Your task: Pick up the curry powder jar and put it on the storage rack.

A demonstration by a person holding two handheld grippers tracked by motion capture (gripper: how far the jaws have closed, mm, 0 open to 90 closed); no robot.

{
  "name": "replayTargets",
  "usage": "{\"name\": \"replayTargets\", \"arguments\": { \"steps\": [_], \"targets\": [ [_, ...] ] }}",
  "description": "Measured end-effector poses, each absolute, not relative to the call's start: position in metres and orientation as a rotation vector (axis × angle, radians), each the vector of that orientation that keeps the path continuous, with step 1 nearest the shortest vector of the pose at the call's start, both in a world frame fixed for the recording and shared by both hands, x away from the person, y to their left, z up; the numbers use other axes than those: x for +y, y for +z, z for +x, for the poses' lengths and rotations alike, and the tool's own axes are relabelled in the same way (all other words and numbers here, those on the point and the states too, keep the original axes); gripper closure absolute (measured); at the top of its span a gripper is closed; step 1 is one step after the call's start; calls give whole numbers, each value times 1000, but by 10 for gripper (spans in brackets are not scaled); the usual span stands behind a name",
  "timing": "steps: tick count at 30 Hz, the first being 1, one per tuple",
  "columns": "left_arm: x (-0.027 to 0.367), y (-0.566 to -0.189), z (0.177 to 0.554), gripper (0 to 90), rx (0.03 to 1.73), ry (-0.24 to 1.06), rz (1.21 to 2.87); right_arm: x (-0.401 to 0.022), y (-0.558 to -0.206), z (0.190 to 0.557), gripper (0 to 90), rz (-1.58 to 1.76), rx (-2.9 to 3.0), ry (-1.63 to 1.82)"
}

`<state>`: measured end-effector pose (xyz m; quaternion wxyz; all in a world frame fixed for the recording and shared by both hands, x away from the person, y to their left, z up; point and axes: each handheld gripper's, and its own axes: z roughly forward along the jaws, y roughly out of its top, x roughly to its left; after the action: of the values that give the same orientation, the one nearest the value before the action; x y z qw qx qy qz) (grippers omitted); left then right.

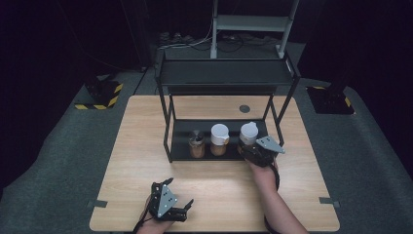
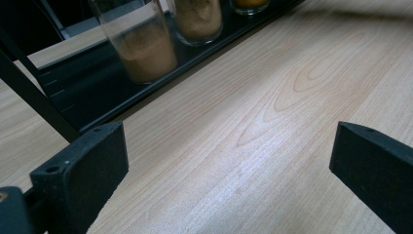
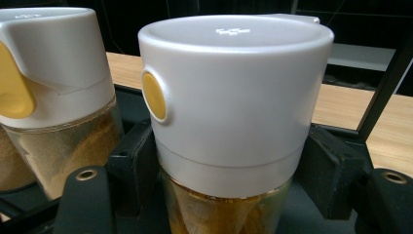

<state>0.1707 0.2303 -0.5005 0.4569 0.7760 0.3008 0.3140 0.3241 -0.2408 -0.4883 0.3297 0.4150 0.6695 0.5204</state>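
No words, numbers or brand names can be read anywhere. The white lid (image 3: 234,92) of the nearest jar carries a small raised mark on its top, too small to make out. Black-and-yellow hazard stripes (image 1: 100,106) edge a base on the floor.

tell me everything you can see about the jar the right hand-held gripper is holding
The jar is clear, glass or plastic by its look, with a tall white cap bearing a round yellow button on its side and a small embossed mark on top. Amber-brown contents show below the cap. It stands upright at the right end of a row of three on the bottom shelf of the black rack, apart from the white-capped jar beside it. The right hand-held gripper is shut on it, one jaw on each side just under the cap.
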Motion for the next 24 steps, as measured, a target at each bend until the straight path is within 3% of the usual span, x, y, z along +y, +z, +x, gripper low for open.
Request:
{"name": "replayTargets", "arguments": {
  "steps": [7,17,24],
  "targets": [
    [231,-501,170,8,735,774,1911,-240,-486,324,292,1091,1756,1354],
    [231,-501,170,7,734,773,1910,-239,-483,324,163,1117,1745,1350],
    [232,-501,171,8,735,772,1908,-239,-481,321,121,1124,1743,1354]
  ]
}}
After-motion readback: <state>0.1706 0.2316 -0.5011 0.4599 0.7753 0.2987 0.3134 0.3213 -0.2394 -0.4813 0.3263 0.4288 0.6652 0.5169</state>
